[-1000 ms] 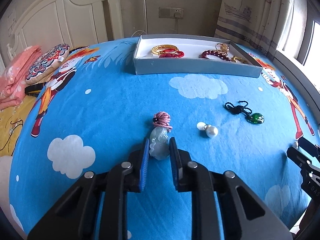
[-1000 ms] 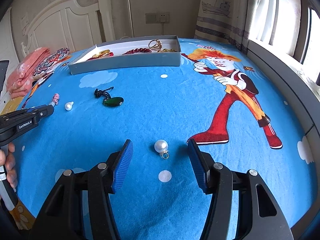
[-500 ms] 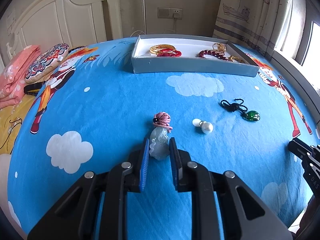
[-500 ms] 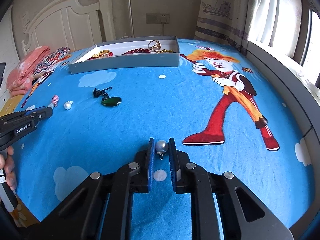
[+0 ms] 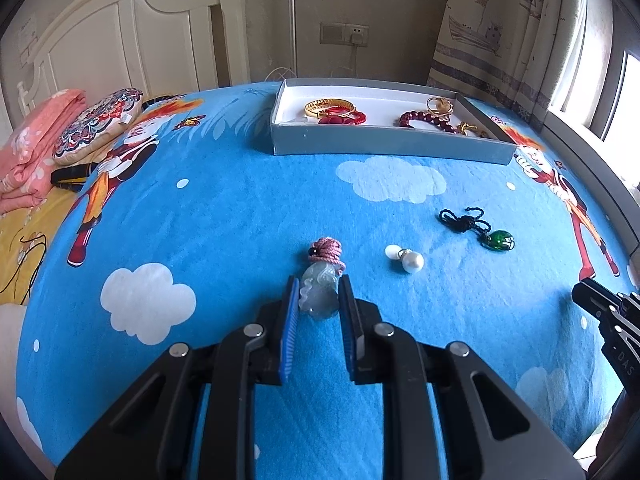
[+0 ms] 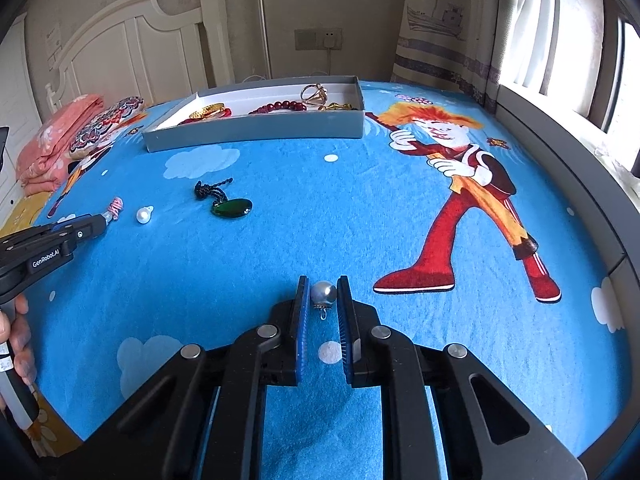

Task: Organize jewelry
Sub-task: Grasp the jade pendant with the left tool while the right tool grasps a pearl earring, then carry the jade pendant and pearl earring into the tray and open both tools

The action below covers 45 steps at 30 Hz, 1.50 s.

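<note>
On the bed, the left tongs (image 5: 319,294) are pinching the jade pendant (image 5: 319,291), and the right tongs (image 6: 323,295) are clamping a pearl (image 6: 323,293). Both are looking light, hard and slippery, so gripping across their widest middle seems safest.
</note>
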Each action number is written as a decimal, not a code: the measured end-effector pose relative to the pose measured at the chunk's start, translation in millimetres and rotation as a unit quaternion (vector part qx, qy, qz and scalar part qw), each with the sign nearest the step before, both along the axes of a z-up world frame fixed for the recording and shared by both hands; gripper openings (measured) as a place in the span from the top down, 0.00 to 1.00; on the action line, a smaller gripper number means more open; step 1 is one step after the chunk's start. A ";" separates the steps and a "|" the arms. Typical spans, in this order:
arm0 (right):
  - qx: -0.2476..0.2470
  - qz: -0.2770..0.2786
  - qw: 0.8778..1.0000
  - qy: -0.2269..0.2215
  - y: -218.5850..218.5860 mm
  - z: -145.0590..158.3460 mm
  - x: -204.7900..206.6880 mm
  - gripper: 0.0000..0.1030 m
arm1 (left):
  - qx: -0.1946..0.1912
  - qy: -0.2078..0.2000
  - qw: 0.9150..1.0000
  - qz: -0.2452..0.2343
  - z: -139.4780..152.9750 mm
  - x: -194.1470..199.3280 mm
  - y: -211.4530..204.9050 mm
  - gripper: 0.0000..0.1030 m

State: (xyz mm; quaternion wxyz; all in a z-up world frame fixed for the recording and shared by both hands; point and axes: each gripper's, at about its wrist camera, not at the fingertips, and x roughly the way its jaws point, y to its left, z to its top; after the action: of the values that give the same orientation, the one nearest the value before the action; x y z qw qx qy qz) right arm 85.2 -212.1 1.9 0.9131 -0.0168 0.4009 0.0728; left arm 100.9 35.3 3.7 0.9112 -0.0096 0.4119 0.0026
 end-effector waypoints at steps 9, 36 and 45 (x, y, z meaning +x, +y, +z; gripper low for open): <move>0.002 -0.005 1.000 -0.007 -1.4 5.6 3.2 0.86 | 0.000 0.013 1.000 -0.009 -5.3 -0.4 -2.1 0.81; 0.000 -0.009 1.000 -0.007 -0.6 6.1 6.6 0.86 | 0.001 0.008 1.000 -0.014 2.8 3.3 -3.4 0.81; -0.004 -0.016 1.000 -0.013 3.3 11.5 15.2 0.86 | 0.004 -0.011 1.000 0.000 13.9 4.7 -4.3 0.81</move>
State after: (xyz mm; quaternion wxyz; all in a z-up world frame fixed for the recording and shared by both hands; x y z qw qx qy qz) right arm 100.5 -208.8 13.4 0.9191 -0.0144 0.3896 0.0561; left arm 105.5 31.0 17.5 0.9156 -0.0057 0.4020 0.0039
